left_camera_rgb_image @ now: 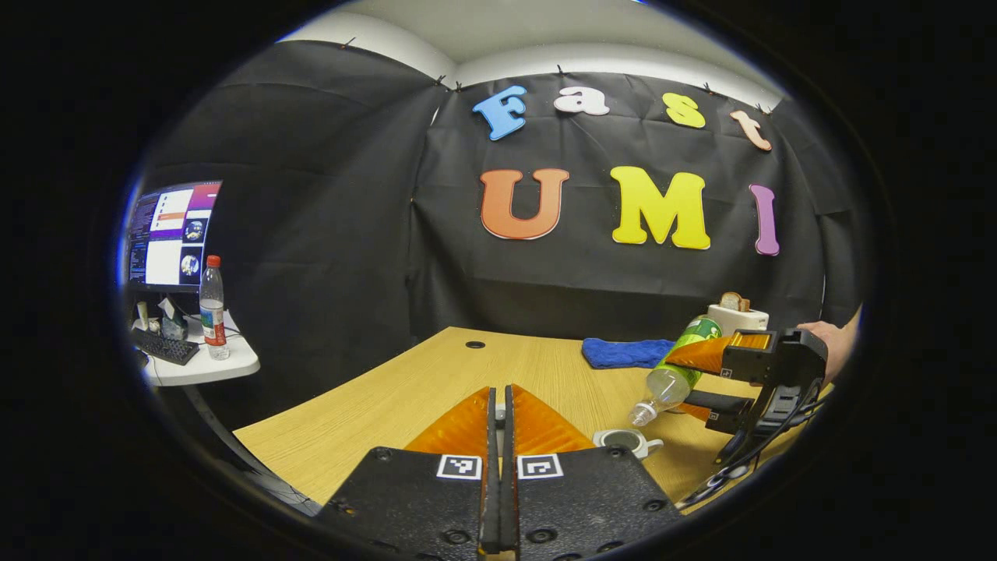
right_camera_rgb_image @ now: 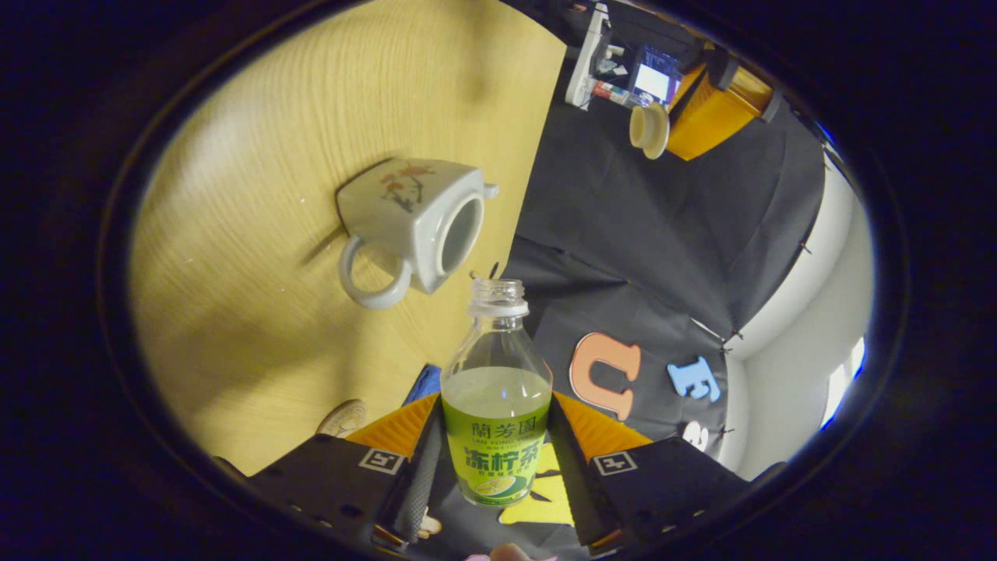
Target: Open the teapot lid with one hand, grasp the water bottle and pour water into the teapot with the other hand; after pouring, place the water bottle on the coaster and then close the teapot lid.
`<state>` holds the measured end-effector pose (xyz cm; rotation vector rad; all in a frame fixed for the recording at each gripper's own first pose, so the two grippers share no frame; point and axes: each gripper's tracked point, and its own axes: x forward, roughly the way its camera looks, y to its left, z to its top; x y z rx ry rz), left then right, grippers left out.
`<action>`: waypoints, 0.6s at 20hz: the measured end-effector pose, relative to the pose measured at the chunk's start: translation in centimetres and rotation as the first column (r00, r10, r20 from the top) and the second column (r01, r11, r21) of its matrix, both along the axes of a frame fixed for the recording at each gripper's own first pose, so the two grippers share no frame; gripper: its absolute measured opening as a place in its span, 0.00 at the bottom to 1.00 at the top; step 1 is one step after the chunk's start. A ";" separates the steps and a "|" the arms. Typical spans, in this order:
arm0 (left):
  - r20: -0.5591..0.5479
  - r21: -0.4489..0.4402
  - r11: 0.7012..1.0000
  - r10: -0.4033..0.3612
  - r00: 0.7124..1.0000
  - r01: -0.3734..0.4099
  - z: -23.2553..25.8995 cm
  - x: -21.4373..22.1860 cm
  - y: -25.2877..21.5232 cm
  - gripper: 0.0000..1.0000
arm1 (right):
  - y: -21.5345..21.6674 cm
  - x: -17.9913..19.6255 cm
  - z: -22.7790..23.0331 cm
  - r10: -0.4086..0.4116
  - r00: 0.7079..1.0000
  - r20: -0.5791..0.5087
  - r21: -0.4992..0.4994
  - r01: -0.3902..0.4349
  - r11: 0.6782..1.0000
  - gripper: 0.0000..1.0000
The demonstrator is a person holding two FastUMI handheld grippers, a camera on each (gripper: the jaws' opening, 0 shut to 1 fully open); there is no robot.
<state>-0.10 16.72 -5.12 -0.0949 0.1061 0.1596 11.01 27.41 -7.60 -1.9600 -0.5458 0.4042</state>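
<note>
Left gripper view: left gripper (left_camera_rgb_image: 499,405) pinched together w/ the lid hidden, teapot (left_camera_rgb_image: 625,442) open on tabletop (left_camera_rgb_image: 405,397). Right gripper view: right gripper (right_camera_rgb_image: 494,456) clamps water bottle (right_camera_rgb_image: 496,405), neck tipped just beside the teapot's mouth; lid (right_camera_rgb_image: 649,129) held up away.

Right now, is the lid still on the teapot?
No: in the right gripper view the teapot mouth is open, and the lid sits in the left tongs, away from the pot.
</note>
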 end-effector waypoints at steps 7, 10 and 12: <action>0.000 -0.008 1.000 -0.005 1.000 0.005 0.0 0.0 0.0 0.03 | 0.6 -0.7 0.6 0.054 0.994 0.090 -0.125 -0.043 0.991 0.72; -0.004 -0.005 1.000 -0.010 1.000 0.010 -0.1 0.0 0.0 0.03 | 0.7 -0.8 0.6 0.074 0.990 0.116 -0.159 -0.055 0.986 0.72; -0.003 -0.005 1.000 -0.010 1.000 0.009 0.0 -0.1 0.1 0.03 | 0.7 -0.8 0.7 0.081 0.988 0.131 -0.176 -0.057 0.983 0.72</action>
